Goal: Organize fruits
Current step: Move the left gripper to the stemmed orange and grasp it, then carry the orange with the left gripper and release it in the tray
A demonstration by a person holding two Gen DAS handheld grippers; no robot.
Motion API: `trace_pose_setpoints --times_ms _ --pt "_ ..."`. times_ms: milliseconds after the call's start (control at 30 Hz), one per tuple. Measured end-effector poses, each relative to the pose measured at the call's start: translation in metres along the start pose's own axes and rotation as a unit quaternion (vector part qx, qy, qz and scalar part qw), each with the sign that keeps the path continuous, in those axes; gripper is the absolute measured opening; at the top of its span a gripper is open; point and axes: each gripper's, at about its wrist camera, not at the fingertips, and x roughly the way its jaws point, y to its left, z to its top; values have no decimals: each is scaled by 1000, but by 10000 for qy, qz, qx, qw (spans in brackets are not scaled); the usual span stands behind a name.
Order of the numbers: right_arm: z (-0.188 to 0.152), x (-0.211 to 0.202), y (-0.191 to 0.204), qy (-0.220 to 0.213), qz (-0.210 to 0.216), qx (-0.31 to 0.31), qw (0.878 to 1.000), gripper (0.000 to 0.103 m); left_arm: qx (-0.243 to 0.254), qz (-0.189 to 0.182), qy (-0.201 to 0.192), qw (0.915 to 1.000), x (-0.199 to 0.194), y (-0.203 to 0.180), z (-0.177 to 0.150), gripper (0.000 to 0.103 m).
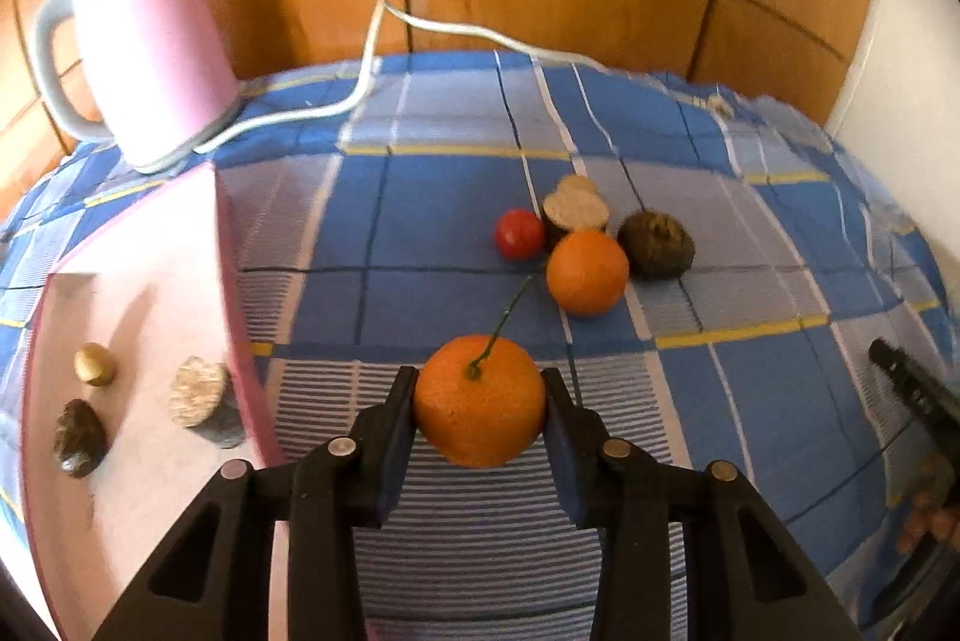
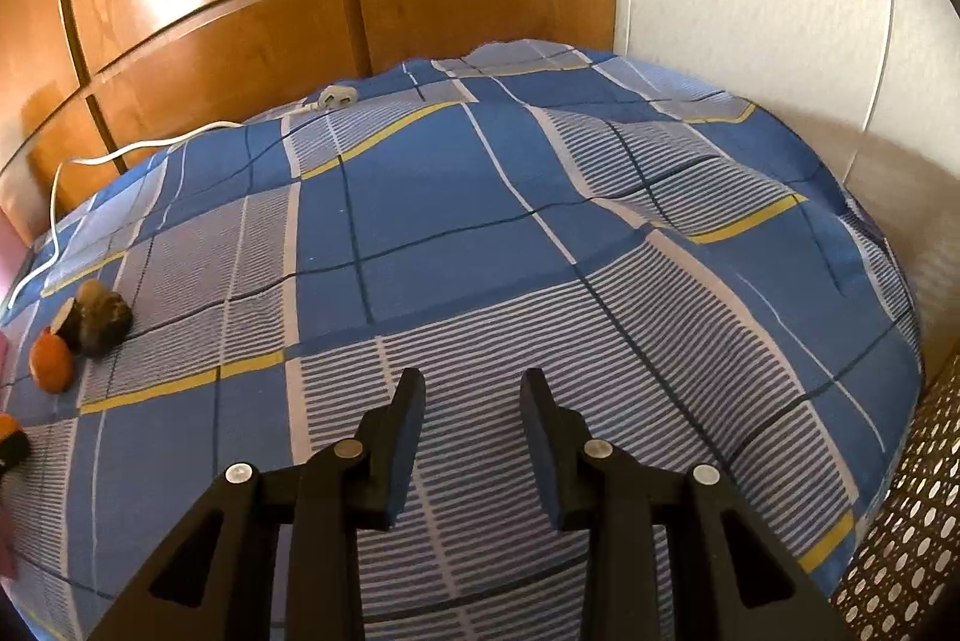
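Gripping stemmed orange [image 1: 479, 401], left fingers [image 1: 403, 404] clenched; right fingers [image 2: 414, 401] released (holding nothing).

We see a stemmed orange [image 1: 479, 400] right between the fingertips of the left gripper [image 1: 479, 404], both pads against its sides, its thin green stalk pointing up and away. Just beyond it lies a second orange [image 1: 587, 271], touching a dark wrinkled fruit [image 1: 656, 245] on its right and a cut brown piece [image 1: 575, 210] behind, with a small red fruit [image 1: 519, 233] alongside. Left of the gripper, the pink tray [image 1: 150, 281] holds a pale nut [image 1: 95, 364], a dark shrivelled fruit [image 1: 80, 437] and another cut piece [image 1: 201, 398].
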Motion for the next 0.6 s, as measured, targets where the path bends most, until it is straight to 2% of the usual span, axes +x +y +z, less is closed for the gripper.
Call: trace_pose_setpoints --times_ms 133,333,600 --pt "-2 0 2 -90 -54 -51 9999 37 -191 35 -315 9993 -24 11 3 40" --pt "-4 1 4 -129 -34 -50 9999 42 -787 153 -503 9955 -48 50 7 40" --pt "-4 2 8 -130 -30 -79 9999 49 -1889 399 -499 9799 -56 130 5 40"
